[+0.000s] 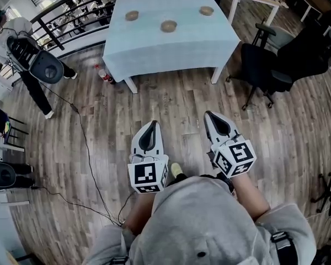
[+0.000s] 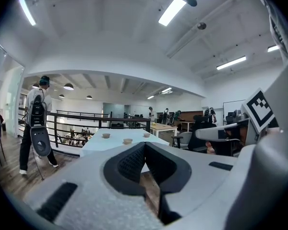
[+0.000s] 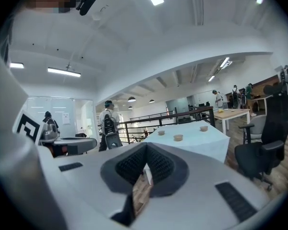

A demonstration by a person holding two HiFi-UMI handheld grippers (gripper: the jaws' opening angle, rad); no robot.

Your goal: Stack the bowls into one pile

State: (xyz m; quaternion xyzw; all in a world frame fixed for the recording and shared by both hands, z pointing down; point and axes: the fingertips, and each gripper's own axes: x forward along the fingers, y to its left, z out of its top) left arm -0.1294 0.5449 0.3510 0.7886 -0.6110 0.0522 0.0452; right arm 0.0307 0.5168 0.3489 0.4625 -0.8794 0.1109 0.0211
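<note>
Three small tan bowls stand apart on a table under a light blue cloth (image 1: 171, 48): one at the left (image 1: 132, 15), one in the middle (image 1: 168, 26), one at the right (image 1: 206, 10). The left gripper view shows them far off (image 2: 127, 141), and so does the right gripper view (image 3: 178, 137). My left gripper (image 1: 153, 123) and right gripper (image 1: 211, 115) are held side by side over the wooden floor, well short of the table. Both point at it, roughly level. Each has its jaws shut with nothing between them.
A black office chair (image 1: 265, 65) stands right of the table. A person with a backpack (image 1: 22, 48) stands at the left by a black railing (image 1: 71, 10). A red bottle (image 1: 105, 75) lies by the table's front left leg. A cable (image 1: 85, 142) runs across the floor.
</note>
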